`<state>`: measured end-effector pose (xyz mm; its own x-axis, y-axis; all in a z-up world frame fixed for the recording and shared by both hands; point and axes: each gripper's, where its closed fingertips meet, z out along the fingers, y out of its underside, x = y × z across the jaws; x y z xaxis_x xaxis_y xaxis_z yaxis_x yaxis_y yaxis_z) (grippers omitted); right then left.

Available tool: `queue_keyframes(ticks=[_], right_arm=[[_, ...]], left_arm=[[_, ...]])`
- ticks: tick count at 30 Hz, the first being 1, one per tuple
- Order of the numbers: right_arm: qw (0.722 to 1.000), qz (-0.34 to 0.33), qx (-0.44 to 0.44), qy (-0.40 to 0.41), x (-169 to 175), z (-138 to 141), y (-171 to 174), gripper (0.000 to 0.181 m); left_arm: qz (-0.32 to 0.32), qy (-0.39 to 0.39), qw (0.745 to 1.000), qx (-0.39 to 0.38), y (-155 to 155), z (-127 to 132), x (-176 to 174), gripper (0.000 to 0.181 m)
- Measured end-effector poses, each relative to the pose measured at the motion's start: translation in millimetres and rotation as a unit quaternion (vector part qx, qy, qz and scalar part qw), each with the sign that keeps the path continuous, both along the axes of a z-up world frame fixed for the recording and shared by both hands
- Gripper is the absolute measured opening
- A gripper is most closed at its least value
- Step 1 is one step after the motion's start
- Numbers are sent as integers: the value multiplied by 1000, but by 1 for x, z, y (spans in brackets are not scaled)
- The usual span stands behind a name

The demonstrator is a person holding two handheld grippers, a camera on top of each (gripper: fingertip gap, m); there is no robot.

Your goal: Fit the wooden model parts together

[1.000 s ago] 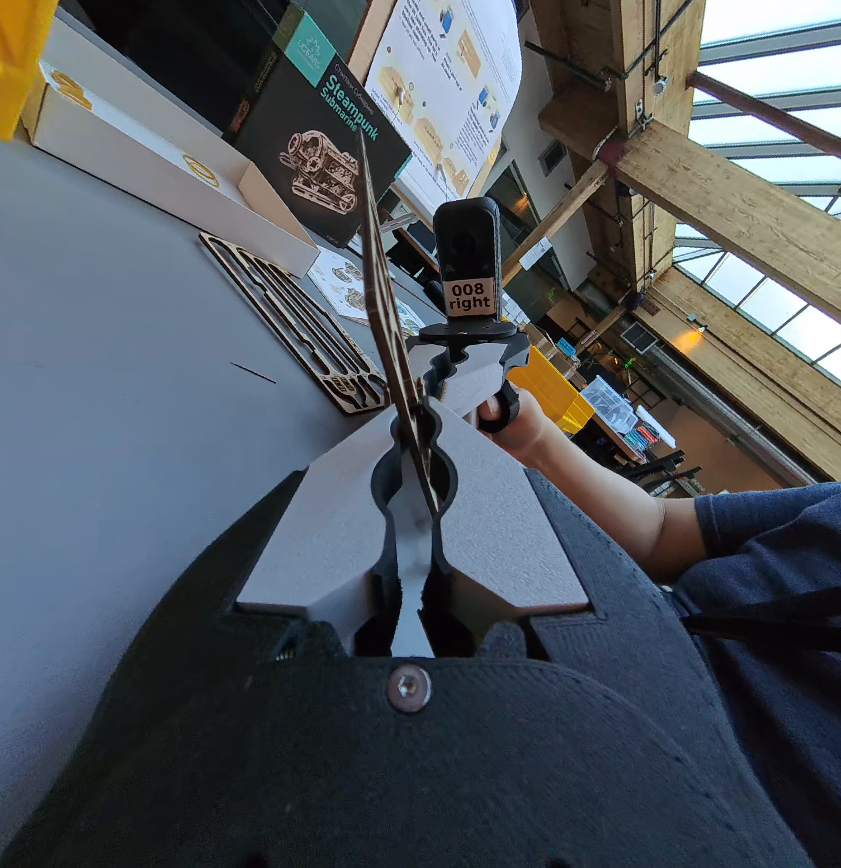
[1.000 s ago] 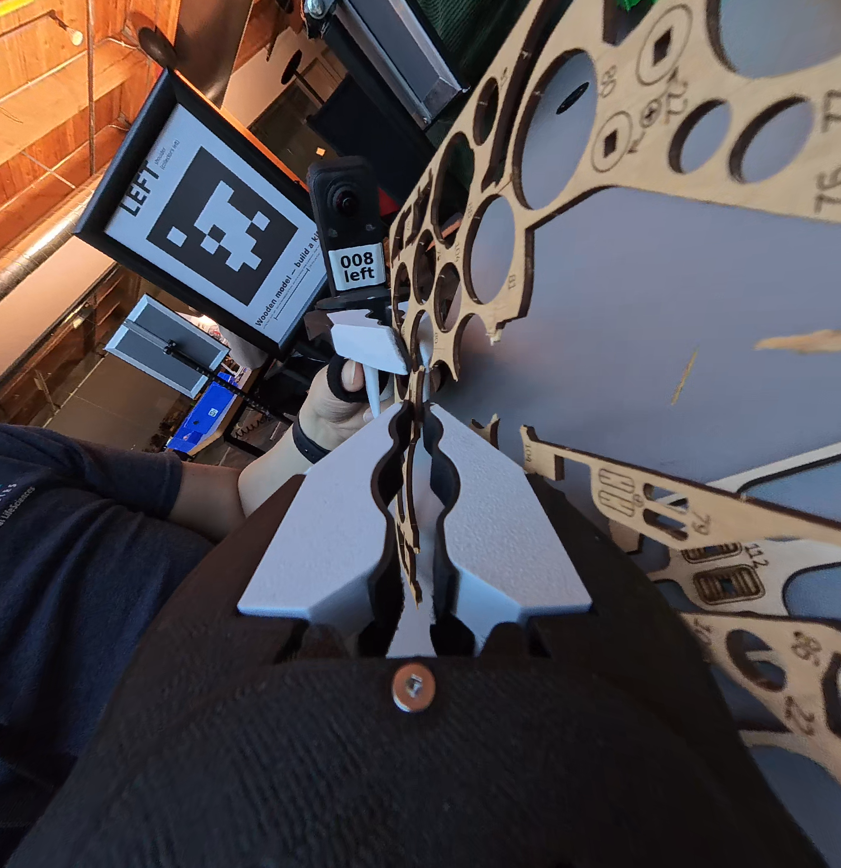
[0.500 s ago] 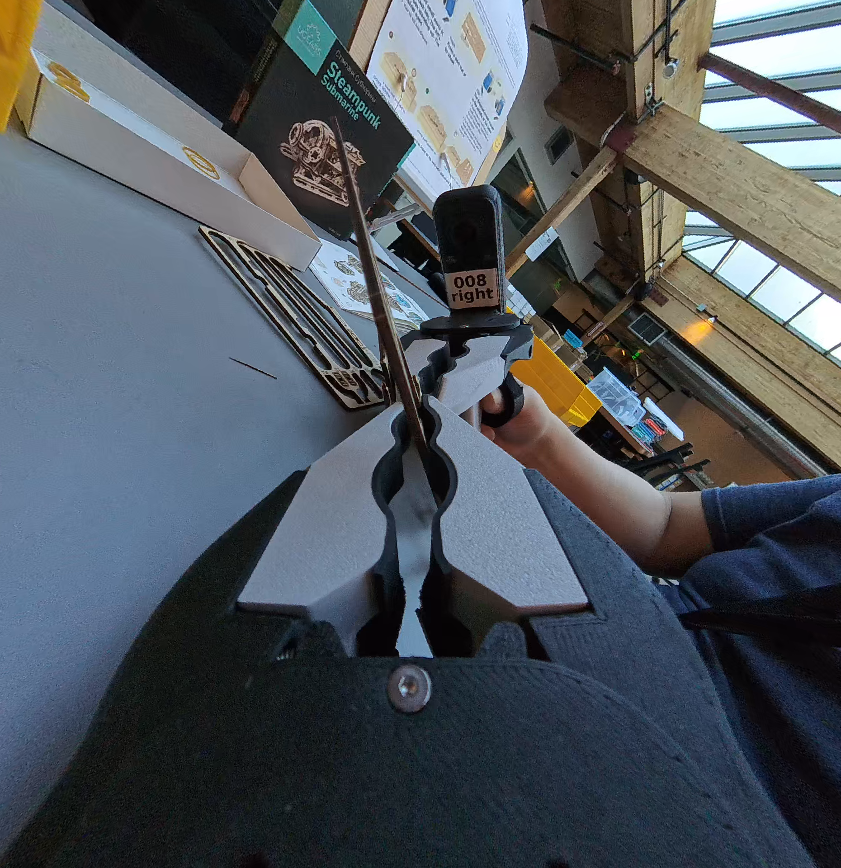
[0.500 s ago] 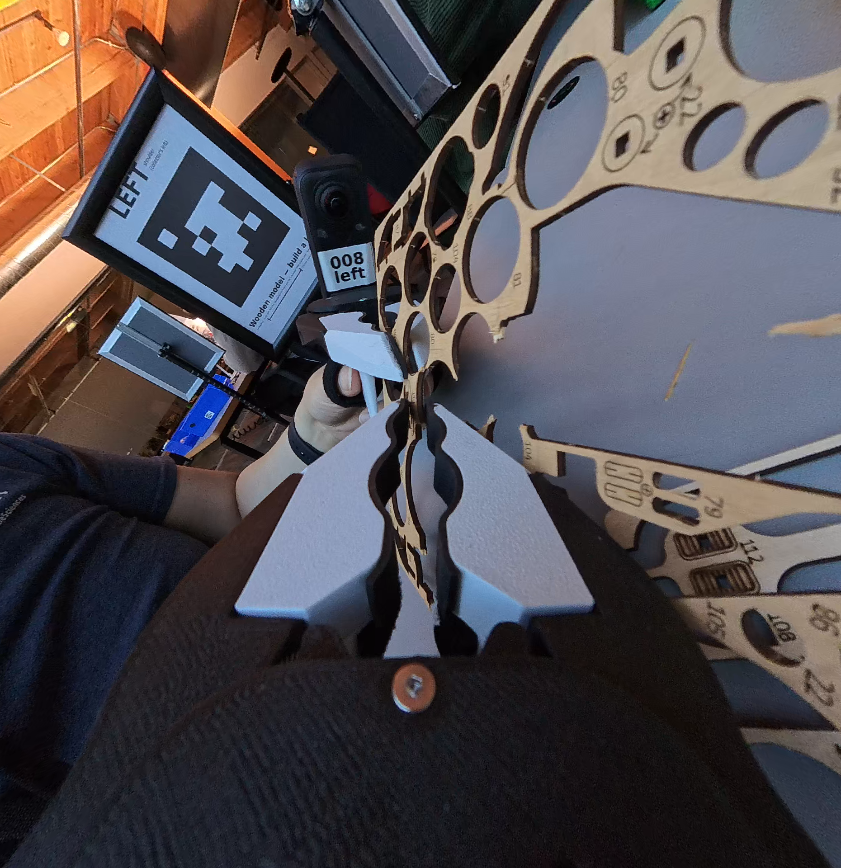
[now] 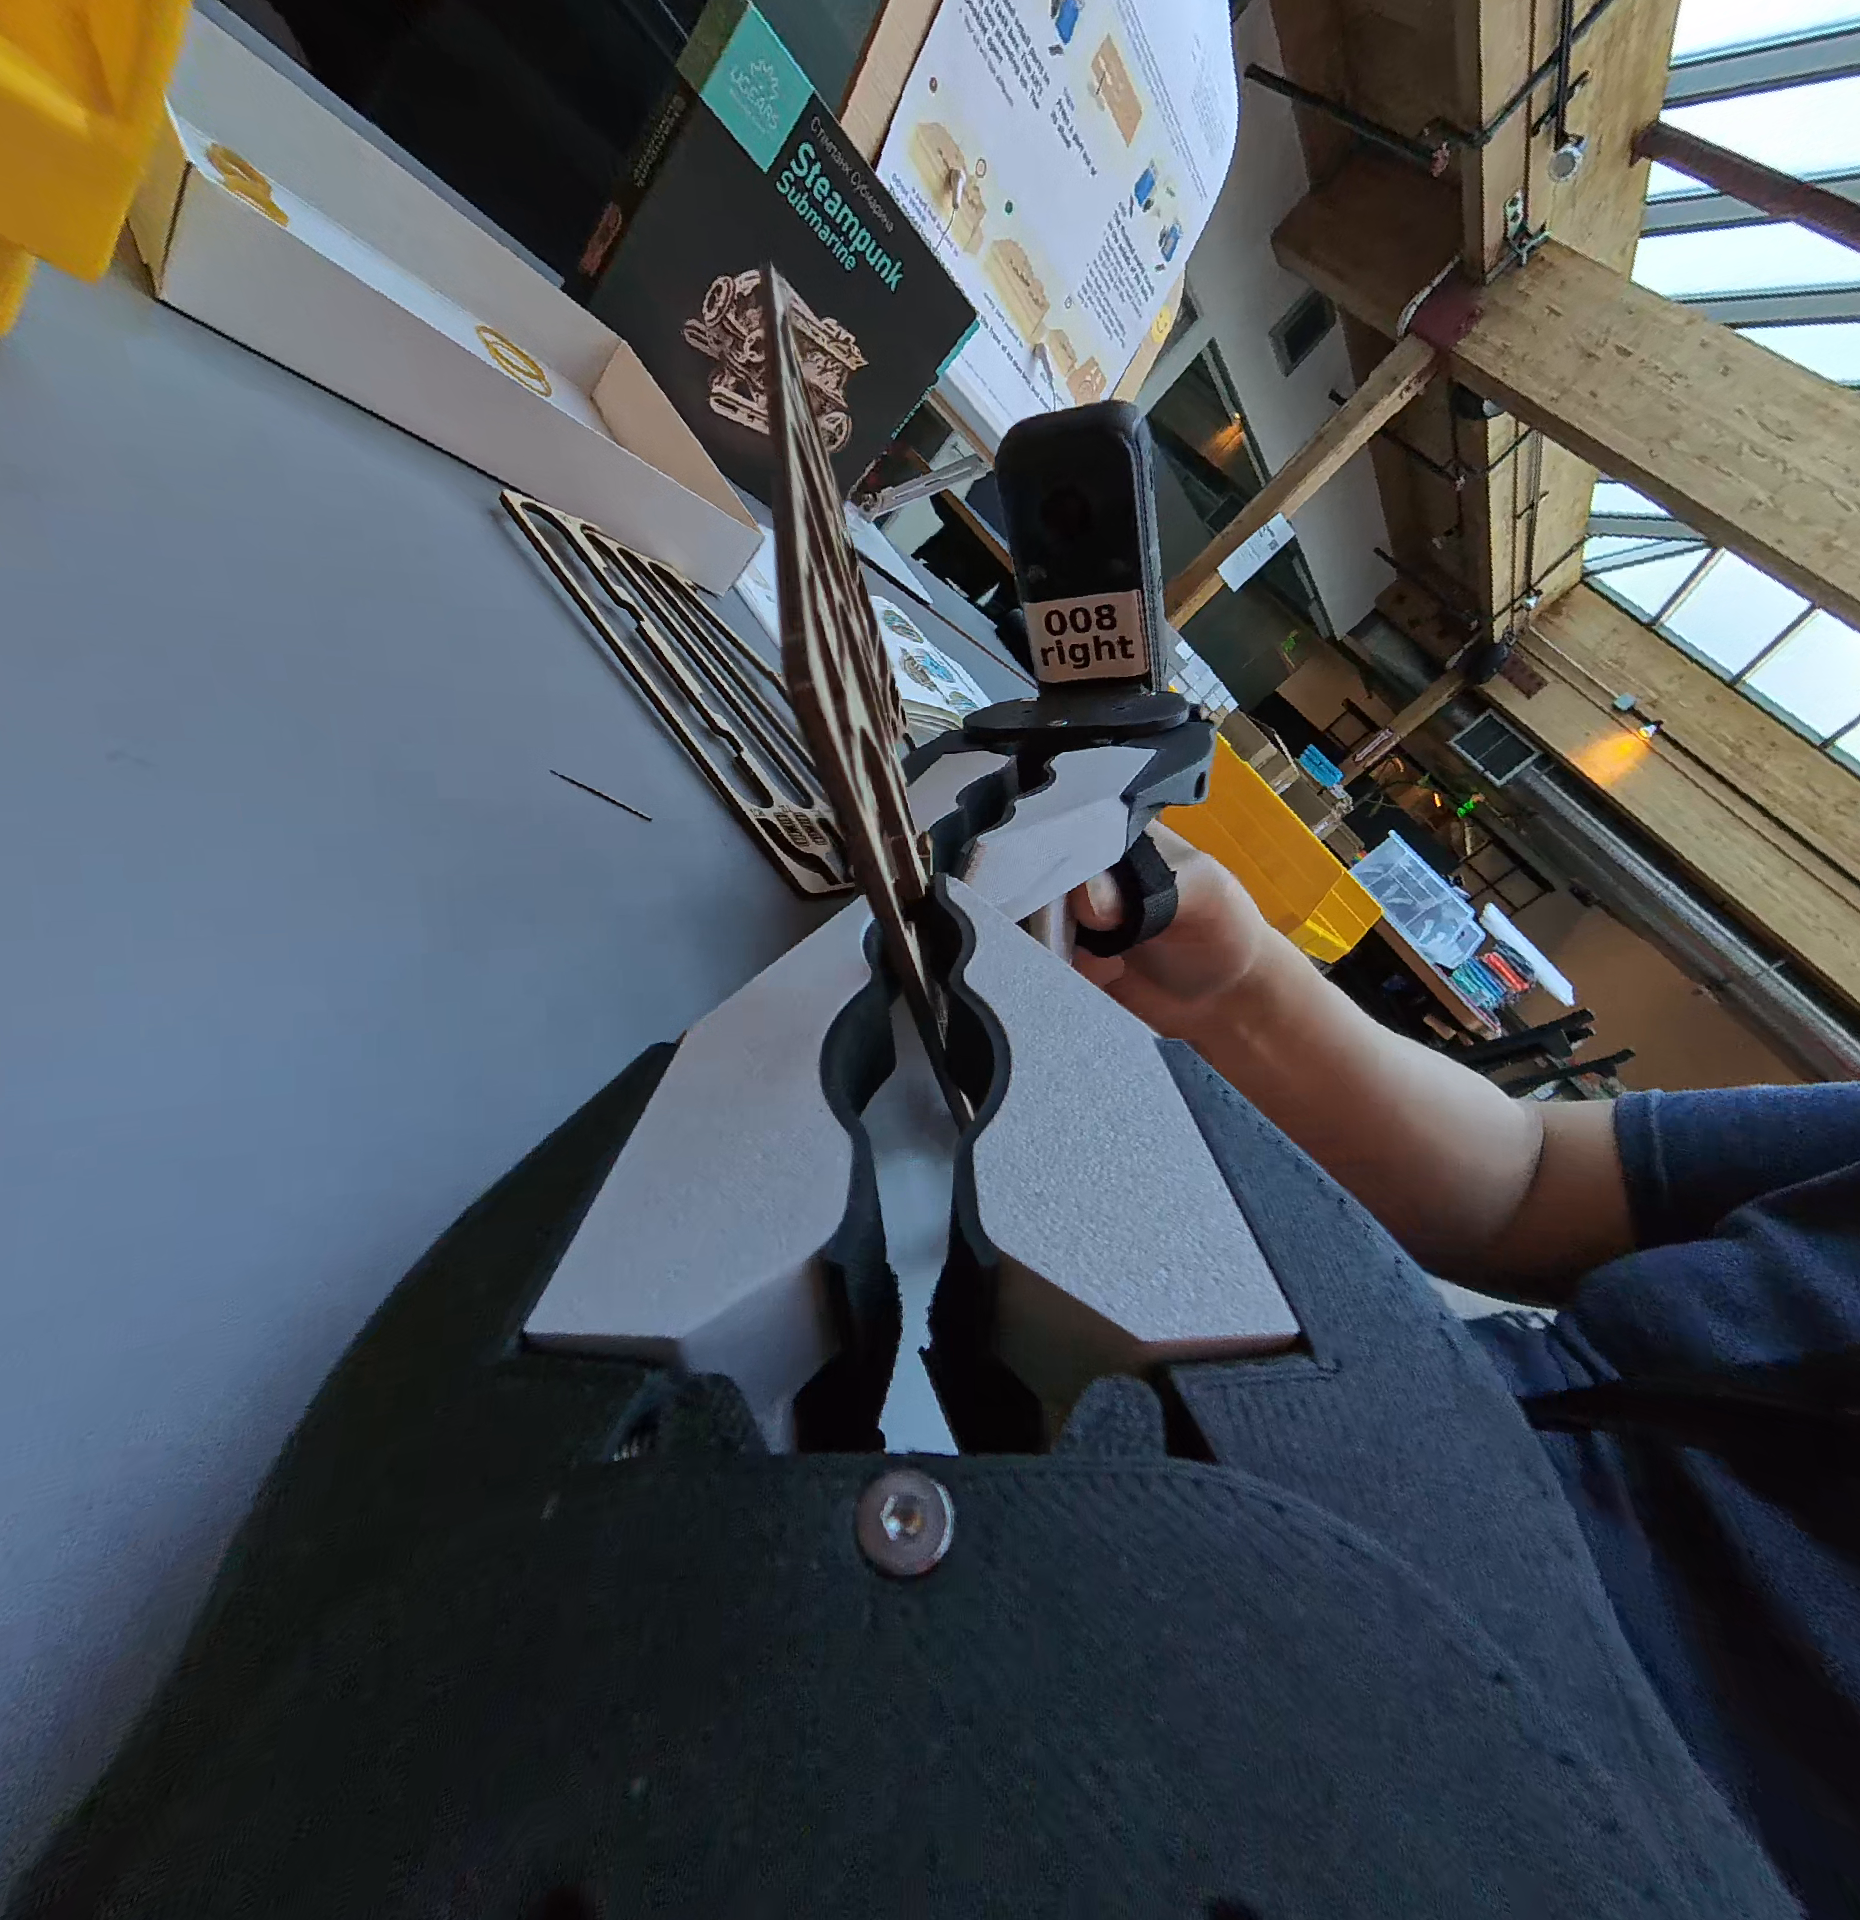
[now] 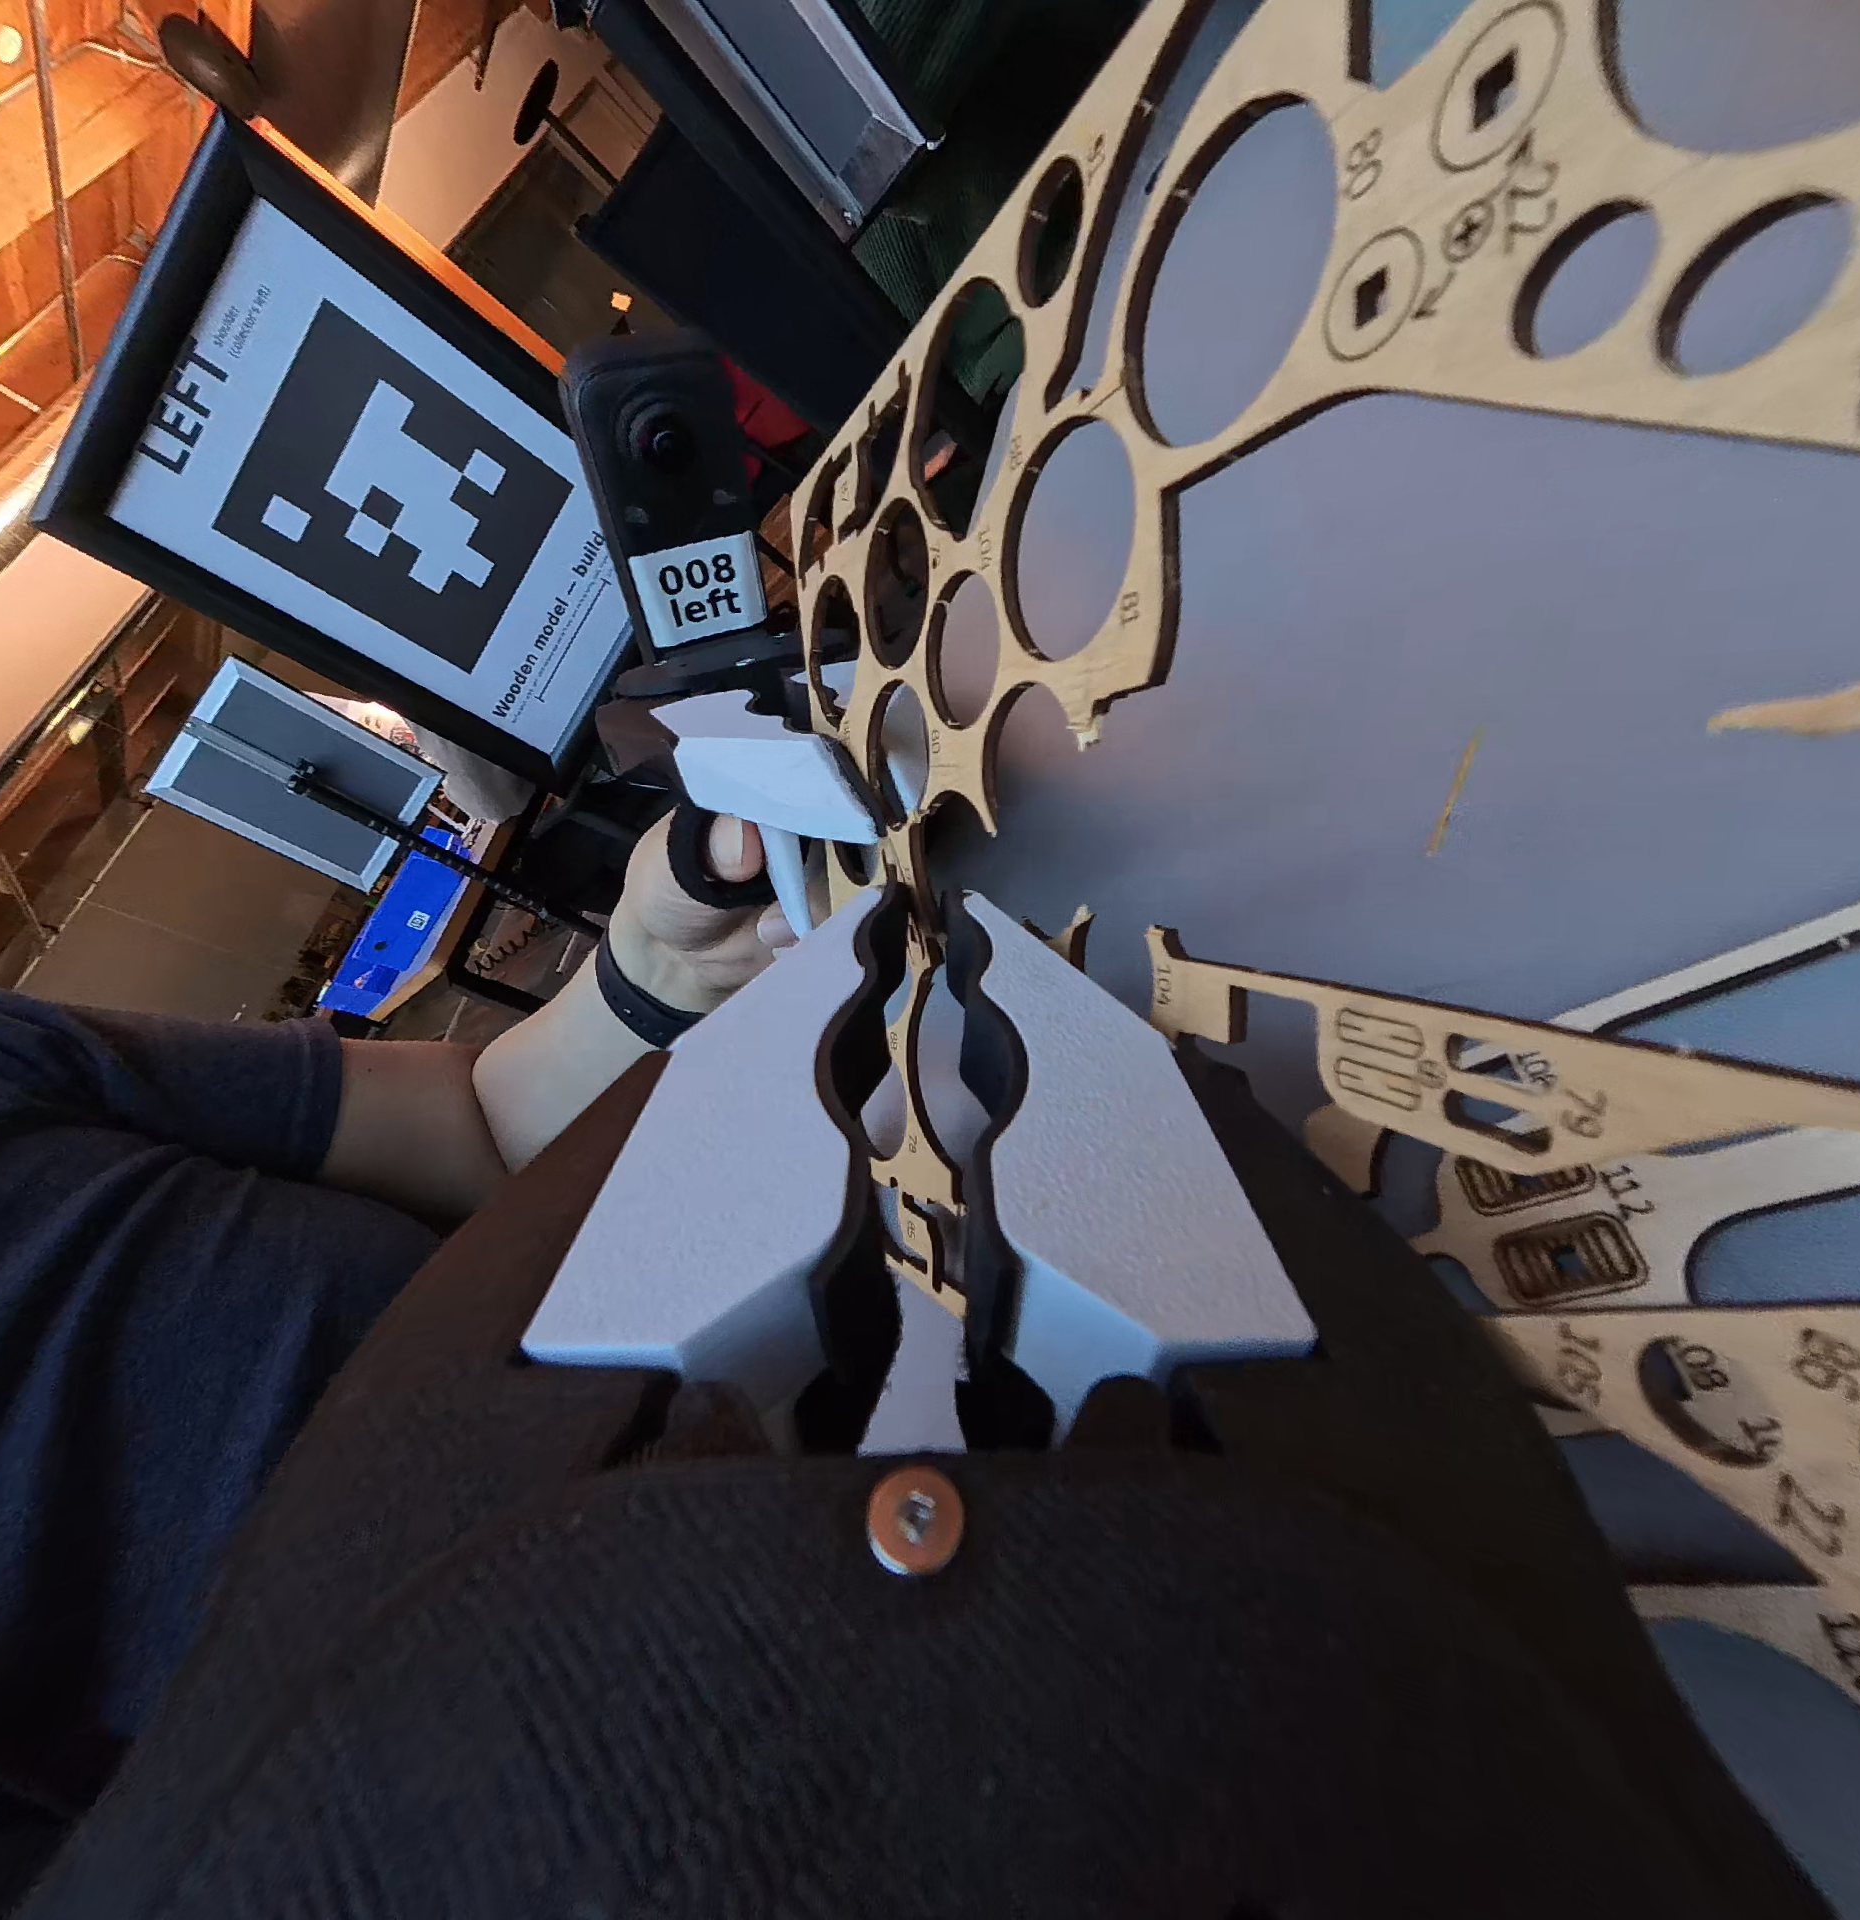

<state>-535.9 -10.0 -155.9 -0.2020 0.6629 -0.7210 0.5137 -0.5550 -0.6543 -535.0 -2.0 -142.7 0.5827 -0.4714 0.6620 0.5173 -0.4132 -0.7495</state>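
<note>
A thin laser-cut wooden sheet (image 5: 832,582) with many round holes (image 6: 1414,187) is held upright over the grey table (image 5: 230,935). My left gripper (image 5: 910,896) is shut on the sheet's near edge, which shows almost edge-on in the left wrist view. My right gripper (image 6: 921,902) is shut on the same sheet from the opposite side. Each gripper shows in the other's view, the right (image 5: 967,831) and the left (image 6: 879,821), close together with fingertips nearly meeting on the sheet.
A second cut-out wooden sheet lies flat on the table (image 5: 677,665) (image 6: 1684,1070). A white box (image 5: 438,343), a dark kit box (image 5: 780,239) and yellow bins (image 5: 43,135) stand at the back. Wood splinters (image 6: 1456,774) lie loose on the table. A person's arms hold both grippers. Both grippers' tips are close together, under 4 cm apart.
Both grippers keep their hold. The sheet has twisted between them and now shows more of its face in both views. The two grippers have drawn slightly closer.
</note>
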Motion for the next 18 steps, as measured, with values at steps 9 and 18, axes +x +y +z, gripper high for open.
queue_keyframes(ticks=[9, 18], right_arm=[[999, -1, -30, 23, 2, 9, 3, 11], [994, -68, -26, 76, 5, 24, 20, 6]], left_arm=[[-1, -20, 1000, -9, 4, 2, -2, 1], [25, -50, 998, 12, 4, 10, -10, 0]])
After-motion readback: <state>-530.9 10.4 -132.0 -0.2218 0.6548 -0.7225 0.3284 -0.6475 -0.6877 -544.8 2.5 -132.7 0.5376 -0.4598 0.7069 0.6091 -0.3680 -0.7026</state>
